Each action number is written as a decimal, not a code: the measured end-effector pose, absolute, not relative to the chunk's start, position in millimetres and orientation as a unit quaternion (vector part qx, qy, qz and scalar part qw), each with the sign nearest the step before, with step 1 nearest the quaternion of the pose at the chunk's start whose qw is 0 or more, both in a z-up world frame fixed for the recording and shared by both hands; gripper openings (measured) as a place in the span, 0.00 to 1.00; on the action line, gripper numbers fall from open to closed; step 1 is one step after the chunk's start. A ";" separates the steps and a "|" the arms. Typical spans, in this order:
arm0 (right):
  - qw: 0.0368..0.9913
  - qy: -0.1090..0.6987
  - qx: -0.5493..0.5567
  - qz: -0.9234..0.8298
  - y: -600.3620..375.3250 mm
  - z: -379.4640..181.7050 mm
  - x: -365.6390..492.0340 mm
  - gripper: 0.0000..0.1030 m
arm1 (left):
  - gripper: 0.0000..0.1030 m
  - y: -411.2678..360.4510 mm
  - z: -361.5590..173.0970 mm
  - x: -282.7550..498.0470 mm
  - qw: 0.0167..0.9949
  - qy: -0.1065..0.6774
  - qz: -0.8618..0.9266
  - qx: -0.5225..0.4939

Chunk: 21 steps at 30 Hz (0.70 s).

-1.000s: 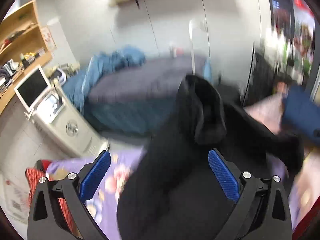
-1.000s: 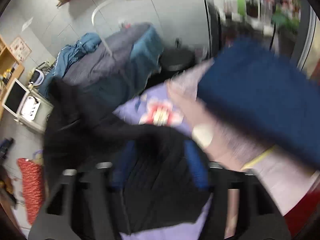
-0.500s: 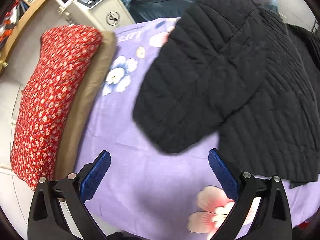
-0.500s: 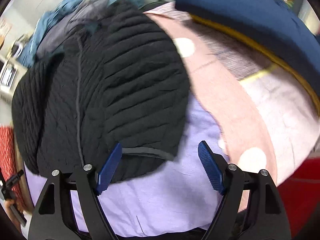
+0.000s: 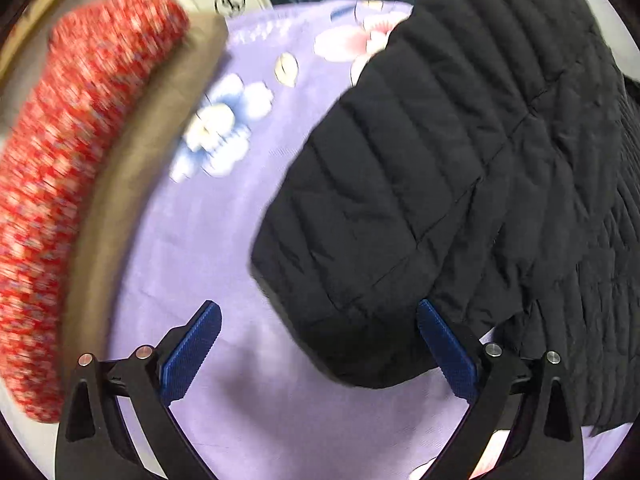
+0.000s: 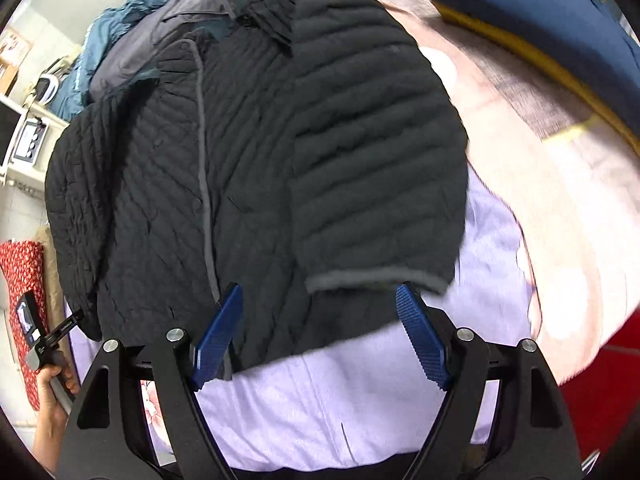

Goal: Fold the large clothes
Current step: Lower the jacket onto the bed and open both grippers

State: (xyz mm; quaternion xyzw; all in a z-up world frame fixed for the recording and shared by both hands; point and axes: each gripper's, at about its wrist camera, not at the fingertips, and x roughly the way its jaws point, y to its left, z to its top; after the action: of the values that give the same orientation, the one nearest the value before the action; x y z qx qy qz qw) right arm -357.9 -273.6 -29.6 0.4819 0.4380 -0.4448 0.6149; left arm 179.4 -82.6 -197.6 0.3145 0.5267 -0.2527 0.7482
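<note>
A black quilted jacket [image 6: 248, 152] lies spread on the purple flowered sheet [image 5: 224, 264], both sleeves folded in over its body. My left gripper [image 5: 318, 348] points steeply down at the left sleeve's end [image 5: 352, 300]. Its jaws are closing; the sleeve end lies between them, close to the right finger, and neither pad presses on it. My right gripper [image 6: 320, 336] is open over the jacket's hem, just below the grey-trimmed cuff [image 6: 372, 280] of the other sleeve. It holds nothing.
A red patterned pillow [image 5: 60, 180] on a tan cushion [image 5: 132, 184] borders the sheet on the left. A pink dotted blanket [image 6: 552, 208] and a navy cushion [image 6: 500, 0] lie to the right. Another bed with blue and grey bedding [image 6: 132, 40] stands behind. A hand [image 6: 48, 392] holds the left tool.
A second ago the jacket hung bunched in the air; now it lies flat on the sheet. Both grippers have come down close over it, the left toward the sleeve end.
</note>
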 end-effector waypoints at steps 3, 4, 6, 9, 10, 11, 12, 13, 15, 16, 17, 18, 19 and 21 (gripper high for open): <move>0.605 0.445 0.476 -0.458 -260.6 -30.8 -361.7 0.76 | 0.46 -88.7 -207.0 189.7 0.729 0.562 -0.270 0.283; 0.602 0.446 0.475 -0.461 -257.0 -30.7 -362.7 0.76 | 0.32 -92.8 -205.7 192.4 0.726 0.566 -0.271 0.282; 0.601 0.449 0.465 -0.470 -253.5 -29.7 -363.2 0.76 | 0.20 -99.3 -189.3 199.1 0.746 0.543 -0.260 0.285; 0.598 0.456 0.437 -0.493 -249.2 -22.0 -363.7 0.76 | 0.19 -93.9 -148.4 237.8 0.815 0.485 -0.168 0.267; 0.600 0.455 0.430 -0.498 -247.2 -18.6 -363.5 0.76 | 0.23 -88.2 -137.0 254.6 0.829 0.484 -0.129 0.249; 0.604 0.453 0.427 -0.498 -245.6 -16.6 -362.7 0.76 | 0.26 -82.8 -125.7 269.1 0.838 0.484 -0.100 0.232; 0.610 0.449 0.426 -0.495 -243.4 -14.7 -360.8 0.76 | 0.29 -80.6 -118.1 275.4 0.843 0.480 -0.090 0.224; 0.618 0.446 0.426 -0.487 -240.7 -13.6 -357.9 0.76 | 0.44 -79.0 -108.3 279.4 0.849 0.473 -0.086 0.220; 0.634 0.449 0.427 -0.464 -236.1 -15.4 -348.3 0.76 | 0.84 -78.1 -95.6 271.4 0.856 0.455 -0.110 0.218; 0.642 0.454 0.426 -0.447 -233.1 -18.6 -340.7 0.76 | 0.90 -77.7 -90.5 259.8 0.860 0.443 -0.133 0.217; 0.647 0.460 0.424 -0.435 -231.2 -21.3 -333.7 0.76 | 0.90 -76.7 -87.6 245.3 0.860 0.434 -0.154 0.220; 0.654 0.470 0.419 -0.419 -228.4 -25.6 -323.4 0.76 | 0.90 -77.4 -89.3 226.9 0.853 0.432 -0.179 0.231; 0.662 0.477 0.414 -0.403 -226.1 -29.7 -312.7 0.76 | 0.90 -78.8 -94.7 208.5 0.842 0.438 -0.197 0.247; 0.677 0.485 0.406 -0.377 -223.9 -36.4 -294.4 0.76 | 0.90 -81.1 -113.6 169.5 0.812 0.460 -0.236 0.270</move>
State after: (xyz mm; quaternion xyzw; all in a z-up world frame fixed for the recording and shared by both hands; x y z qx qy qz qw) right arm -294.4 -223.9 -36.4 0.4058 0.4847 -0.3769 0.6771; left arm 169.5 -81.1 -113.6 0.2703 0.4604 -0.2364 0.8119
